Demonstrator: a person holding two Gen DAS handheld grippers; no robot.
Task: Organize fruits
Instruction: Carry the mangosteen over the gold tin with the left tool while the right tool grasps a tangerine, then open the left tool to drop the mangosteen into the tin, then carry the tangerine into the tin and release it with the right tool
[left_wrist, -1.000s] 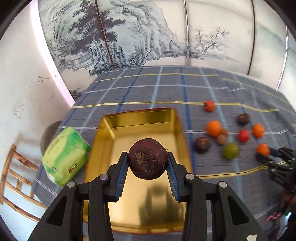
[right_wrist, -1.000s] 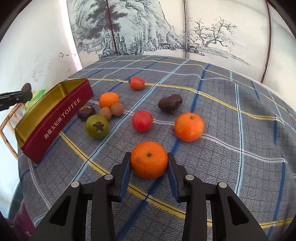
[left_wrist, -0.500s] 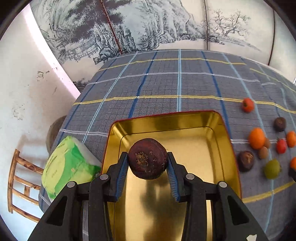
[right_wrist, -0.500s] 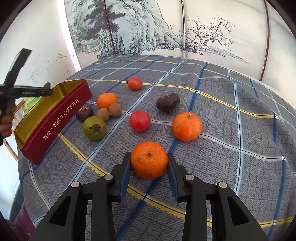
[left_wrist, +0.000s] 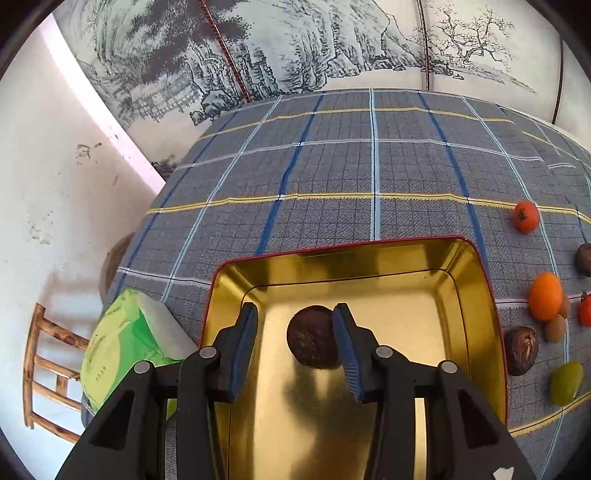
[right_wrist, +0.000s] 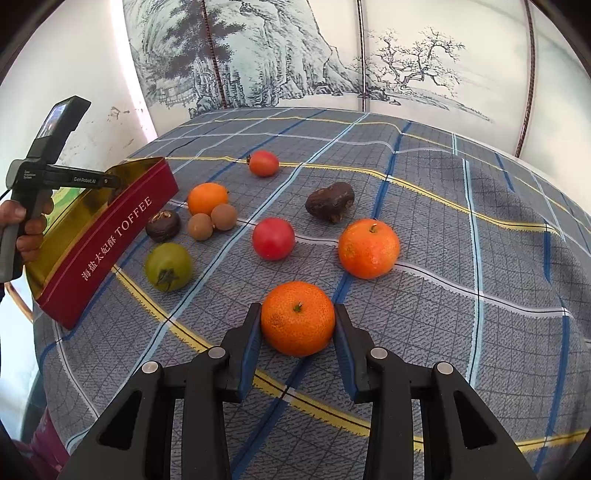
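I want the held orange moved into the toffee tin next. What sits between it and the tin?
The green tomato lies on the cloth between the orange in the right gripper and the tin; lifted over it, nothing visible blocks.

The red outer wall of the tin (right_wrist: 110, 240), at the left of the right wrist view, carries white lettering: the word "TOFFEE" and, nearer along the same wall, the Chinese characters "海盐太妃酥". Above the tin, the black left gripper (right_wrist: 110, 182) bears "GenRobot.AI" in small white print on its arm, with a smaller line by the handle too tiny to read. The green pack (left_wrist: 122, 350) beside the tin in the left wrist view has print that cannot be read.
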